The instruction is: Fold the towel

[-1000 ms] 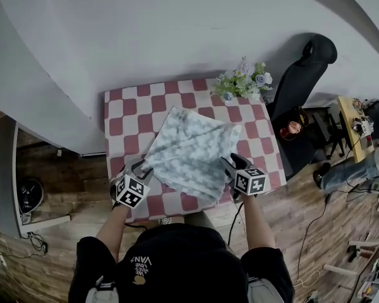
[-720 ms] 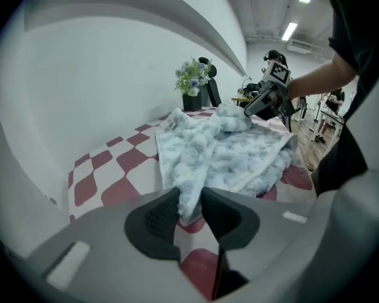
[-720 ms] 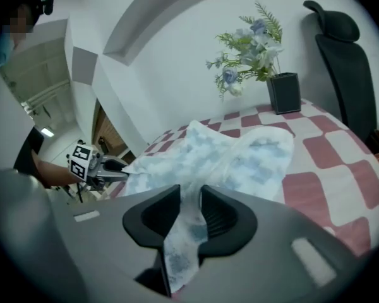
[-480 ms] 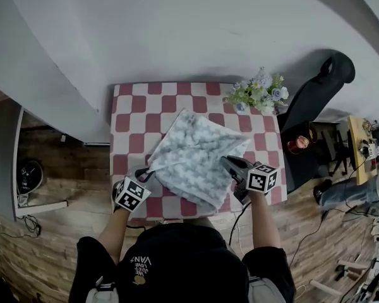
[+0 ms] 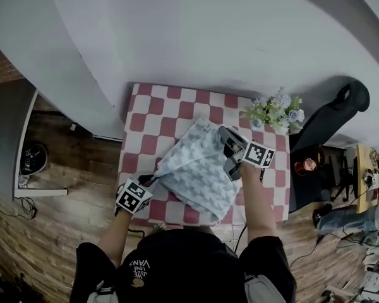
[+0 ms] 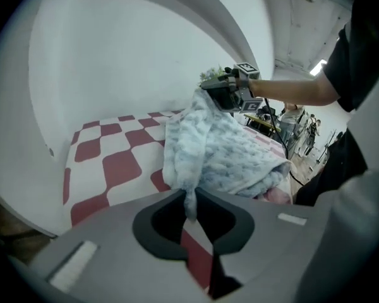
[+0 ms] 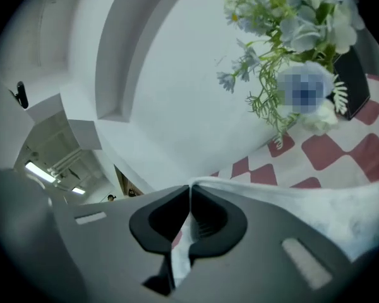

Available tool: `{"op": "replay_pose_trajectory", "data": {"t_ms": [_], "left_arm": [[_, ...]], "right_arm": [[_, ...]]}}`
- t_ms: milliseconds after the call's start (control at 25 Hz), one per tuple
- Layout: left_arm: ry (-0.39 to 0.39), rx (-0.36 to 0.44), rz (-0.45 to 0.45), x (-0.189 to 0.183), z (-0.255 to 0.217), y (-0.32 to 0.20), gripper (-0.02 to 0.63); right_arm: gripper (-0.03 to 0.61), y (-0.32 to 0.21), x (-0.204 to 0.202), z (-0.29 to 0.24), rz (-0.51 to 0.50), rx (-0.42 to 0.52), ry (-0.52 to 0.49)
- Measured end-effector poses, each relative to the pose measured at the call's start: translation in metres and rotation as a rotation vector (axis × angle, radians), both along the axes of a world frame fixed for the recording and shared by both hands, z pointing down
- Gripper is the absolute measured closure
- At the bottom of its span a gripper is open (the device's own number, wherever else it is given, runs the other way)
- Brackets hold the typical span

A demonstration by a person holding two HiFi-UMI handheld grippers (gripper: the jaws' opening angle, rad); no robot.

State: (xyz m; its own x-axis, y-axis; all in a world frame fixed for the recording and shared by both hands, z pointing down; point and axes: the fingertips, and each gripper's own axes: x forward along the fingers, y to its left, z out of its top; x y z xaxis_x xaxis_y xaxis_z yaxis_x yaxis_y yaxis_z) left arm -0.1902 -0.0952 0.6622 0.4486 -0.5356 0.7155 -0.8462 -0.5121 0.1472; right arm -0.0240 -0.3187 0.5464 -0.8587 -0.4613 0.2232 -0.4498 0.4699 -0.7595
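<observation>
A pale blue-white patterned towel (image 5: pixel 199 172) lies on the red-and-white checked table (image 5: pixel 158 115), its right side lifted and folding over. My left gripper (image 5: pixel 153 180) is at the towel's near left corner. Its jaws have just been closing, and in the left gripper view a thin tip of towel (image 6: pixel 221 150) is pinched in the left gripper (image 6: pixel 191 197). My right gripper (image 5: pixel 226 136) is raised over the far middle of the towel, shut on a corner. The right gripper view shows white cloth (image 7: pixel 303 197) clamped in the right gripper (image 7: pixel 189 191).
A bunch of artificial flowers (image 5: pixel 275 111) stands at the table's far right corner, close beside the right gripper. A black chair (image 5: pixel 331 115) is beyond the table's right edge. A white wall runs behind the table. Wooden floor lies to the left.
The right gripper has closed on the towel's right corner and carried it up and toward the far side, folding the cloth over. The left gripper has closed on the near left corner and stayed put.
</observation>
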Motion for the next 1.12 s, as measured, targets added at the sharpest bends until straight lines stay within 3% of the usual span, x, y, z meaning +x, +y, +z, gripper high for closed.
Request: {"op": "replay_pose_trajectory", "data": {"t_ms": [160, 280, 320, 400, 560, 720, 920, 1120], "left_arm": [[0.010, -0.061, -0.043, -0.005, 0.011, 0.009, 0.580], [-0.038, -0.082, -0.068, -0.010, 0.017, 0.010, 0.578], [-0.063, -0.074, -0.072, -0.012, 0.016, 0.009, 0.578], [-0.102, -0.049, -0.084, -0.017, 0.016, 0.006, 0.575], [-0.140, -0.021, -0.142, -0.034, 0.014, -0.003, 0.515], [-0.147, -0.034, -0.185, -0.051, 0.016, -0.011, 0.481], [-0.126, -0.034, -0.172, -0.060, 0.019, -0.010, 0.439], [-0.076, -0.018, -0.150, -0.062, 0.010, -0.003, 0.417]], "right_arm": [[0.565, -0.028, -0.027, 0.021, -0.004, -0.030, 0.067], [0.558, -0.043, -0.041, 0.048, 0.004, -0.054, 0.164], [0.541, -0.046, -0.043, 0.056, 0.010, -0.062, 0.196], [0.426, -0.047, -0.043, 0.065, 0.022, -0.077, 0.237], [0.336, -0.034, -0.032, 0.064, -0.016, -0.061, 0.300], [0.331, -0.011, 0.000, 0.052, -0.055, -0.027, 0.338], [0.331, 0.046, 0.069, 0.056, 0.031, -0.025, 0.425], [0.331, 0.128, 0.132, 0.094, 0.178, -0.205, 0.405]]}}
